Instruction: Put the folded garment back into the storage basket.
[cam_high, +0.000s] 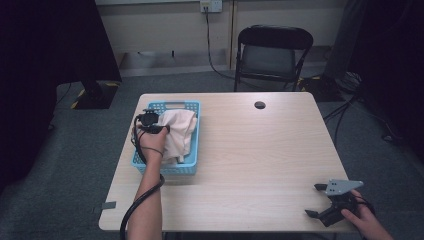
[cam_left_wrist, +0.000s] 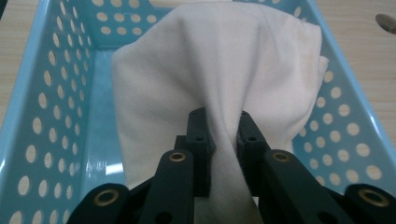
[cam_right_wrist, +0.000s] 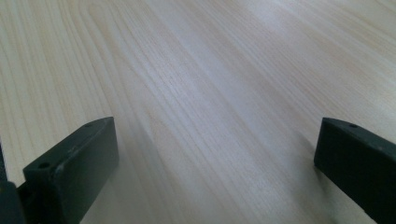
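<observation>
The high view looks forward and down across the table (cam_high: 250, 150). The left gripper view sits close behind its jaws, sharing the basket (cam_left_wrist: 60, 93). The right gripper view skims bare tabletop just ahead of its jaws.

Cream cloth (cam_left_wrist: 210, 79) bunched, draped inside light-blue perforated basket (cam_left_wrist: 42, 116)

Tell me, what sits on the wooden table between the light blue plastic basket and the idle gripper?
Nothing: in the high view, bare table stretches from the basket to the right gripper.
</observation>
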